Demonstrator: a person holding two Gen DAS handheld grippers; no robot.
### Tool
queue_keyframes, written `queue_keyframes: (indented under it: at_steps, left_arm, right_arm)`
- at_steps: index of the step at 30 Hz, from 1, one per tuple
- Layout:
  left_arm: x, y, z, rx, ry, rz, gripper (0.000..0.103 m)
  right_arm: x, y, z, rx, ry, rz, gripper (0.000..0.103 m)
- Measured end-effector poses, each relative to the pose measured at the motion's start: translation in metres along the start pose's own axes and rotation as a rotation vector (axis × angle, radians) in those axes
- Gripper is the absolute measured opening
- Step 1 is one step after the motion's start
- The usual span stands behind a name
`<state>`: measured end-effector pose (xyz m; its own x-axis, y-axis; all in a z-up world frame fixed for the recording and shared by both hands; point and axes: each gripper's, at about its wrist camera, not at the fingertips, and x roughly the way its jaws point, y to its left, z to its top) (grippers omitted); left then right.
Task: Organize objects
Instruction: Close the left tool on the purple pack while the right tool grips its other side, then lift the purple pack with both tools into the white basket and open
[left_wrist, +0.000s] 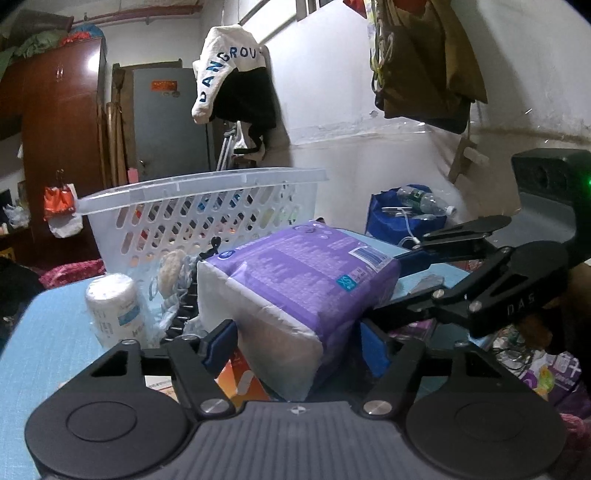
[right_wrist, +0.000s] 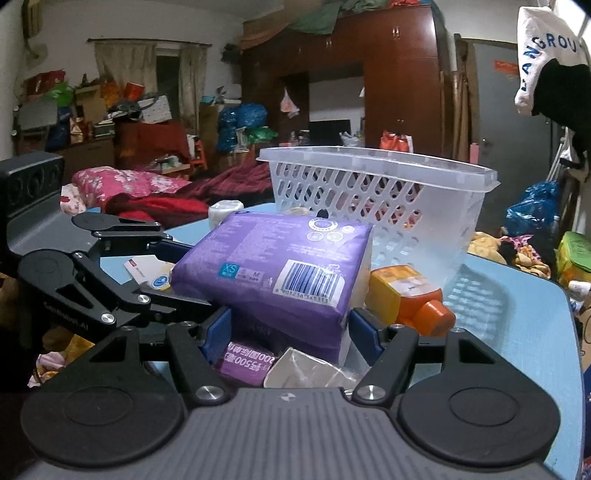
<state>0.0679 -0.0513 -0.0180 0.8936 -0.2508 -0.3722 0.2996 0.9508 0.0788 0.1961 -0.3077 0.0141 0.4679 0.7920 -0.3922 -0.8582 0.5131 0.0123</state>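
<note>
Left wrist view: the left gripper (left_wrist: 297, 345) has its blue pads pressed on one end of the purple pack (left_wrist: 295, 291), half open, with the basket (left_wrist: 207, 218) behind on the blue table (left_wrist: 55, 332). Right wrist view: the right gripper (right_wrist: 291, 332) clamps the pack's other end (right_wrist: 280, 277), beside an orange bottle (right_wrist: 410, 295).

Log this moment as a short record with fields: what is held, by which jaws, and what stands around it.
held item: purple pack, lifted at a tilt over the blue table
left gripper: jaws closed on one end of the pack
right gripper: jaws closed on the other end
basket: white, slotted, beyond the pack
orange bottle: lying on the table by the basket
white roll: upright beside the basket
</note>
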Motion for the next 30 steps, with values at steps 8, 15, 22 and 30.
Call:
queue_keyframes:
  at_steps: [8, 15, 22, 30]
  left_arm:
    - [-0.013, -0.002, 0.004, 0.017, -0.057, 0.015, 0.064]
    - [-0.040, -0.006, 0.023, 0.062, -0.175, 0.040, 0.062]
    - [-0.043, 0.012, 0.098, 0.137, -0.266, 0.066, 0.062]
    - [0.024, 0.079, 0.171, 0.070, -0.194, 0.053, 0.061]
  right_arm:
    - [-0.012, 0.012, -0.001, -0.011, -0.054, -0.052, 0.055]
    - [-0.025, 0.028, 0.013, -0.051, -0.136, -0.095, 0.053]
    - [-0.035, 0.030, 0.070, -0.094, -0.223, -0.154, 0.053]
    - [0.022, -0.003, 0.156, -0.068, -0.179, -0.209, 0.053]
